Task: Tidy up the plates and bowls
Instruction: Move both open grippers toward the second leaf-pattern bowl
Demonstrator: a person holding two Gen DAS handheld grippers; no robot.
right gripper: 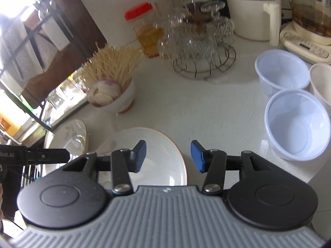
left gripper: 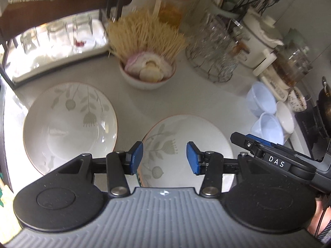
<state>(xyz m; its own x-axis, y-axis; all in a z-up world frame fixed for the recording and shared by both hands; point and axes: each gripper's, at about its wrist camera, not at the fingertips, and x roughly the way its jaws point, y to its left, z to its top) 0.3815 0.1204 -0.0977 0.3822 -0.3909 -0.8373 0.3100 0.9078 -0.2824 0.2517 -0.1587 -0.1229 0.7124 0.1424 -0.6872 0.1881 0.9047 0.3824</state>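
Ceramic plates: near plate [left gripper: 192,136] and far plate [left gripper: 70,124] side by side on tabletop [right gripper: 206,107]. Left tool [left gripper: 164,158] and right tool [right gripper: 168,156] both gaping, empty. Likely between steps; next: grip near plate's rim, stack onto far plate.

From my left hand-held gripper [left gripper: 164,158] I look down with its blue pads apart and nothing between them, above a floral plate [left gripper: 196,132] on the white table [left gripper: 186,95]. A second floral plate [left gripper: 70,122] lies just beside it to the left, not touching. Behind them a bowl [left gripper: 148,76] holds garlic and a bundle of sticks. At the right are pale plastic bowls [left gripper: 266,111], and the right hand-held gripper [left gripper: 269,153] reaches in from that edge.
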